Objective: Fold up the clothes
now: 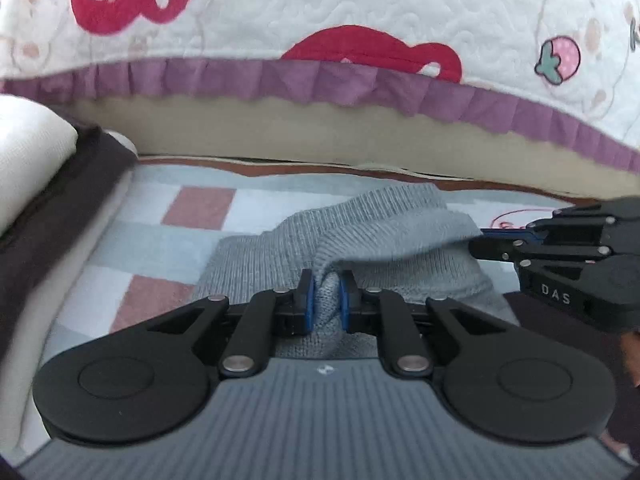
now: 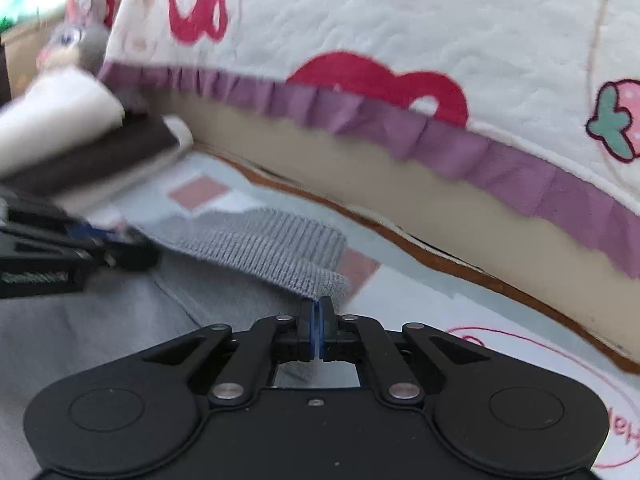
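- Grey knit sweater [image 1: 360, 232] is lying on your checked sheet [image 1: 168, 224] in pale blue, white and pink, right in front of the quilted bedspread [image 1: 360, 4] with the purple ruffle [image 1: 240, 80].
- Your left gripper [image 1: 327, 300] is clamped on a bunched-up fold of the knit; you can see fabric squeezed between the blue pads [image 1: 308, 300].
- Your right gripper [image 2: 319, 328] has its jaws pressed almost together, pinching the ribbed edge [image 2: 280, 248] of the sweater at the tips.
- From the left wrist view, your right gripper comes in from the right side, its tips at the sweater's edge.
- Ribbed hem looks lifted and folded back over the flatter grey fabric underneath.
- Off to the left there's a stack of folded stuff, white [image 2: 60, 108] on top of something dark brown [image 2: 100, 152].
- A plush toy [image 2: 76, 36] sits behind that stack, pretty blurry.
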Motion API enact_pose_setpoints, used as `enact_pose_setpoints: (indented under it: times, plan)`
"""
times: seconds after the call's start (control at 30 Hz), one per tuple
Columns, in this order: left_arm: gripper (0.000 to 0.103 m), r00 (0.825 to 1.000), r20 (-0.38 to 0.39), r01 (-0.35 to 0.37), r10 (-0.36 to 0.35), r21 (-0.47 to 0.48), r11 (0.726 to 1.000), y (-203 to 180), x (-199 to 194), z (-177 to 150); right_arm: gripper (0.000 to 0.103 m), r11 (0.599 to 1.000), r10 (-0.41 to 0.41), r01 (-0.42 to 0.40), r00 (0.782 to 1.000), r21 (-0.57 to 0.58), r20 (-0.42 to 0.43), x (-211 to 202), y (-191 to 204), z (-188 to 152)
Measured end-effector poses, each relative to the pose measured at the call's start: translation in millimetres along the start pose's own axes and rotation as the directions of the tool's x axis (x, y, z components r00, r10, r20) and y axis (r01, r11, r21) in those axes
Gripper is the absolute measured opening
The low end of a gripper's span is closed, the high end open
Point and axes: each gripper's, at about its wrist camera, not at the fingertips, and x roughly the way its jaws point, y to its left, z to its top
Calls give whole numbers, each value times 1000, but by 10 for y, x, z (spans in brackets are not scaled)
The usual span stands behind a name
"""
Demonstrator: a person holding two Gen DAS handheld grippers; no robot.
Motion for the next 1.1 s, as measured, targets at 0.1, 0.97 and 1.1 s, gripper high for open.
enact_pose_setpoints:
  times: [0.1,0.97,1.1]
  plan:
    - [12,999,42,-21,22,-28,999,18,-71,25,2,999,10,-13,999,-46,-47,4,42,-12]
    - [66,939,-116,183,-324,-628,756,1638,-946,-1017,67,497,452,-286,891,819,37,-119,-816,-700]
    - [69,882,-87,279,-462,-695,662,1585,-755,-1140,70,468,529,-315,848,826,23,-179,-742,-840]
